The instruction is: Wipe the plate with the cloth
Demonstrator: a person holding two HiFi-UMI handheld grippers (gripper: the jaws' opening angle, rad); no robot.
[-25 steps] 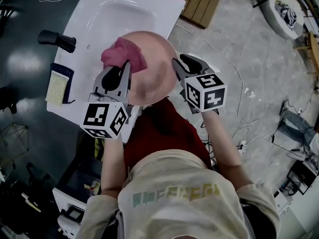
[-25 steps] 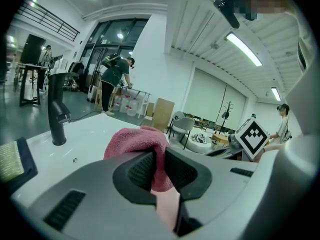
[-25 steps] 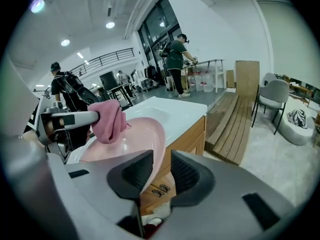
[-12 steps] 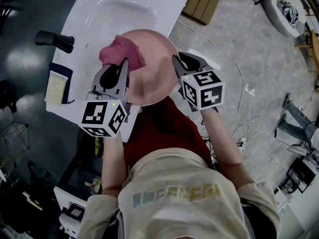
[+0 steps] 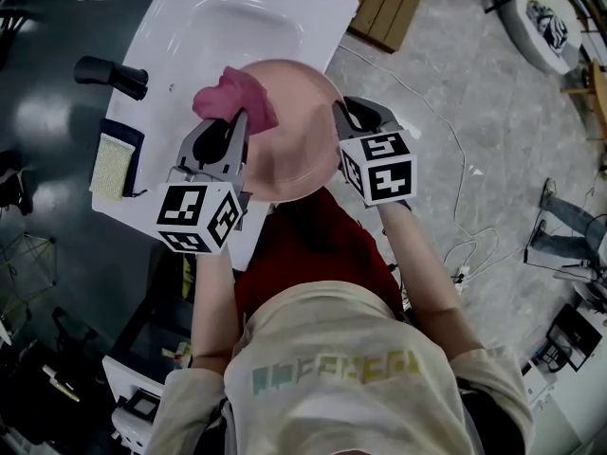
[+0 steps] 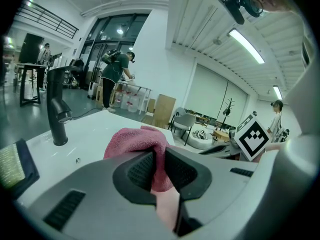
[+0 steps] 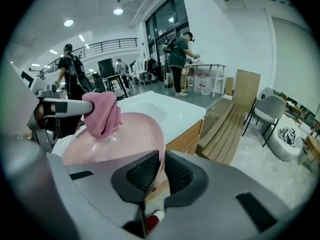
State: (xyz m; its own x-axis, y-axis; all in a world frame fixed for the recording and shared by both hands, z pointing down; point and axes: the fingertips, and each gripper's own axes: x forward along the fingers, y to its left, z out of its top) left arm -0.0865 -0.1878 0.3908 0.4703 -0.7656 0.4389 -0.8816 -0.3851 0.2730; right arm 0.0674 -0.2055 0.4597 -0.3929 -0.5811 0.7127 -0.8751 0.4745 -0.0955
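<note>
Left gripper view puts the left gripper (image 6: 159,170) closed hard on a fold of the pink cloth (image 6: 134,141). The fabric is pinched between the ribbed pads and bunches out in a wad ahead of the tips. Right gripper view shows the right gripper (image 7: 161,171) clamped on the plate (image 7: 122,134), one pad on each side of its thin rim, so the plate hangs from that single edge with its hollow face turned towards the cloth. The wad sits on the far left part of that face, near the rim, and appears to touch it. Seen from the head view, the plate is held in the air in front of the person's chest, over the near end of the white basin (image 5: 228,22). A black tap (image 5: 112,74) and a sponge (image 5: 111,164) lie off to the left. The cloth looks light and limp, so it is best gripped by a bunched fold, as here, letting the wad lead. The plate is stiff, smooth and probably breakable. With one rim hold, any push on its face would lever it against the pads, so light strokes and a deep bite on the rim seem wise.
</note>
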